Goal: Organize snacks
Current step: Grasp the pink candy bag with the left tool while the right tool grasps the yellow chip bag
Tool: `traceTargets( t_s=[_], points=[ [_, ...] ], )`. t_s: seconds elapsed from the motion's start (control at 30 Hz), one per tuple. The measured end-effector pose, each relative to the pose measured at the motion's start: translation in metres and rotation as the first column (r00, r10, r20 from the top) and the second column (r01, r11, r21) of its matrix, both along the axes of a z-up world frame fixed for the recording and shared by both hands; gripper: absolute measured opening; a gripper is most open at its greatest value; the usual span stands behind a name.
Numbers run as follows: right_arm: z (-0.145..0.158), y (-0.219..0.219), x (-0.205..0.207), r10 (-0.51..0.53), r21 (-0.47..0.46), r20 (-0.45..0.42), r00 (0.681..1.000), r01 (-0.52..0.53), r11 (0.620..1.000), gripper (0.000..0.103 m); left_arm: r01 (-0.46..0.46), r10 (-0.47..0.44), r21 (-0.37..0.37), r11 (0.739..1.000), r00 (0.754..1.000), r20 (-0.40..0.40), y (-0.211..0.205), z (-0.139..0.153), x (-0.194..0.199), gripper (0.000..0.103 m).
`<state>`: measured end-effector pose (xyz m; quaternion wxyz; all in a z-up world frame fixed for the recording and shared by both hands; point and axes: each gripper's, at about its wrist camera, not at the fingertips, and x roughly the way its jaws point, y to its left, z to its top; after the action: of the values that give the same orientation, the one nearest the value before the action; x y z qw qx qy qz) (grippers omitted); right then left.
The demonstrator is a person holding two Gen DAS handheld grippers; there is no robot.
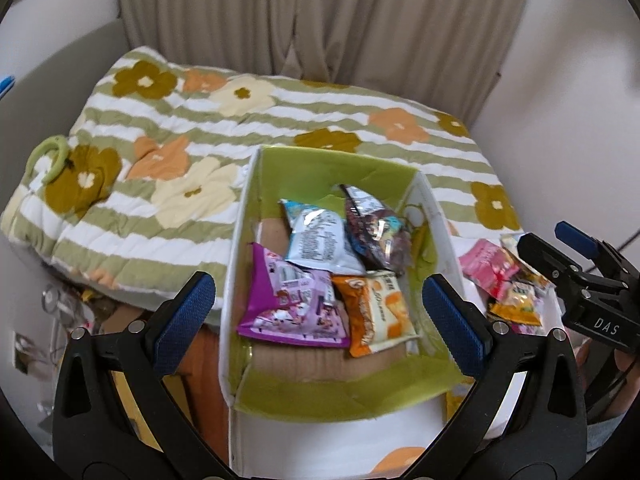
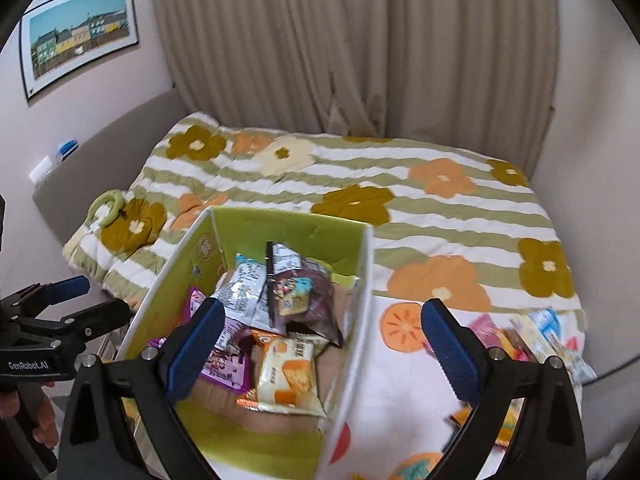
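An open box (image 1: 244, 240) with a green lining and white outer walls stands on the bed. Inside lie a purple packet (image 1: 288, 300), an orange-and-cream packet (image 1: 376, 312), a silver packet (image 1: 320, 240) and a dark packet (image 1: 376, 232). My left gripper (image 1: 320, 316) hangs open above the box's near end, with nothing between its fingers. Loose snack packets (image 1: 504, 280) lie on the bed to the right of the box. In the right wrist view, my right gripper (image 2: 324, 336) stands wide open and empty over the box's right wall (image 2: 360, 300). The loose packets (image 2: 540, 336) lie beyond its right finger.
A floral striped quilt (image 1: 280, 120) covers the bed, and a green ring (image 1: 52, 156) lies on its left side. Beige curtains (image 2: 360, 40) hang behind. A framed picture (image 2: 80, 36) hangs above the grey headboard (image 2: 120, 136). Clutter lies on the floor at the left (image 1: 72, 304).
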<state>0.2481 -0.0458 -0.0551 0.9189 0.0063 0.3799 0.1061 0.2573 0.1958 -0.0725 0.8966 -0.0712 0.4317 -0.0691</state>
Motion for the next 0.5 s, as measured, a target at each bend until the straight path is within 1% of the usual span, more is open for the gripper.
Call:
traceTargets(
  t_s=[0.13, 0.27, 0.37, 0.5],
  points=[
    [0.012, -0.016, -0.028, -0.08, -0.005, 0.031, 0.996, 0.08, 0.997, 0.098, 0.049, -0.049, 0.003, 0.999, 0.998, 0.039, -0.011, 0.011, -0.014, 0.103],
    [0.019, -0.034, -0.055, -0.159, -0.009, 0.05, 0.986, 0.159, 0.987, 0.098, 0.109, -0.109, 0.004, 0.994, 0.992, 0.07, -0.026, 0.019, -0.021, 0.103],
    [0.021, -0.049, -0.071, -0.221, -0.017, 0.059, 0.973, 0.223, 0.975, 0.098, 0.173, -0.172, -0.002, 0.985, 0.982, 0.079, -0.047, 0.022, -0.022, 0.103],
    [0.019, -0.075, -0.086, -0.304, -0.018, 0.044, 0.952, 0.305, 0.952, 0.098, 0.256, -0.255, -0.009, 0.967, 0.964, 0.081, -0.078, 0.026, -0.018, 0.103]
  ],
)
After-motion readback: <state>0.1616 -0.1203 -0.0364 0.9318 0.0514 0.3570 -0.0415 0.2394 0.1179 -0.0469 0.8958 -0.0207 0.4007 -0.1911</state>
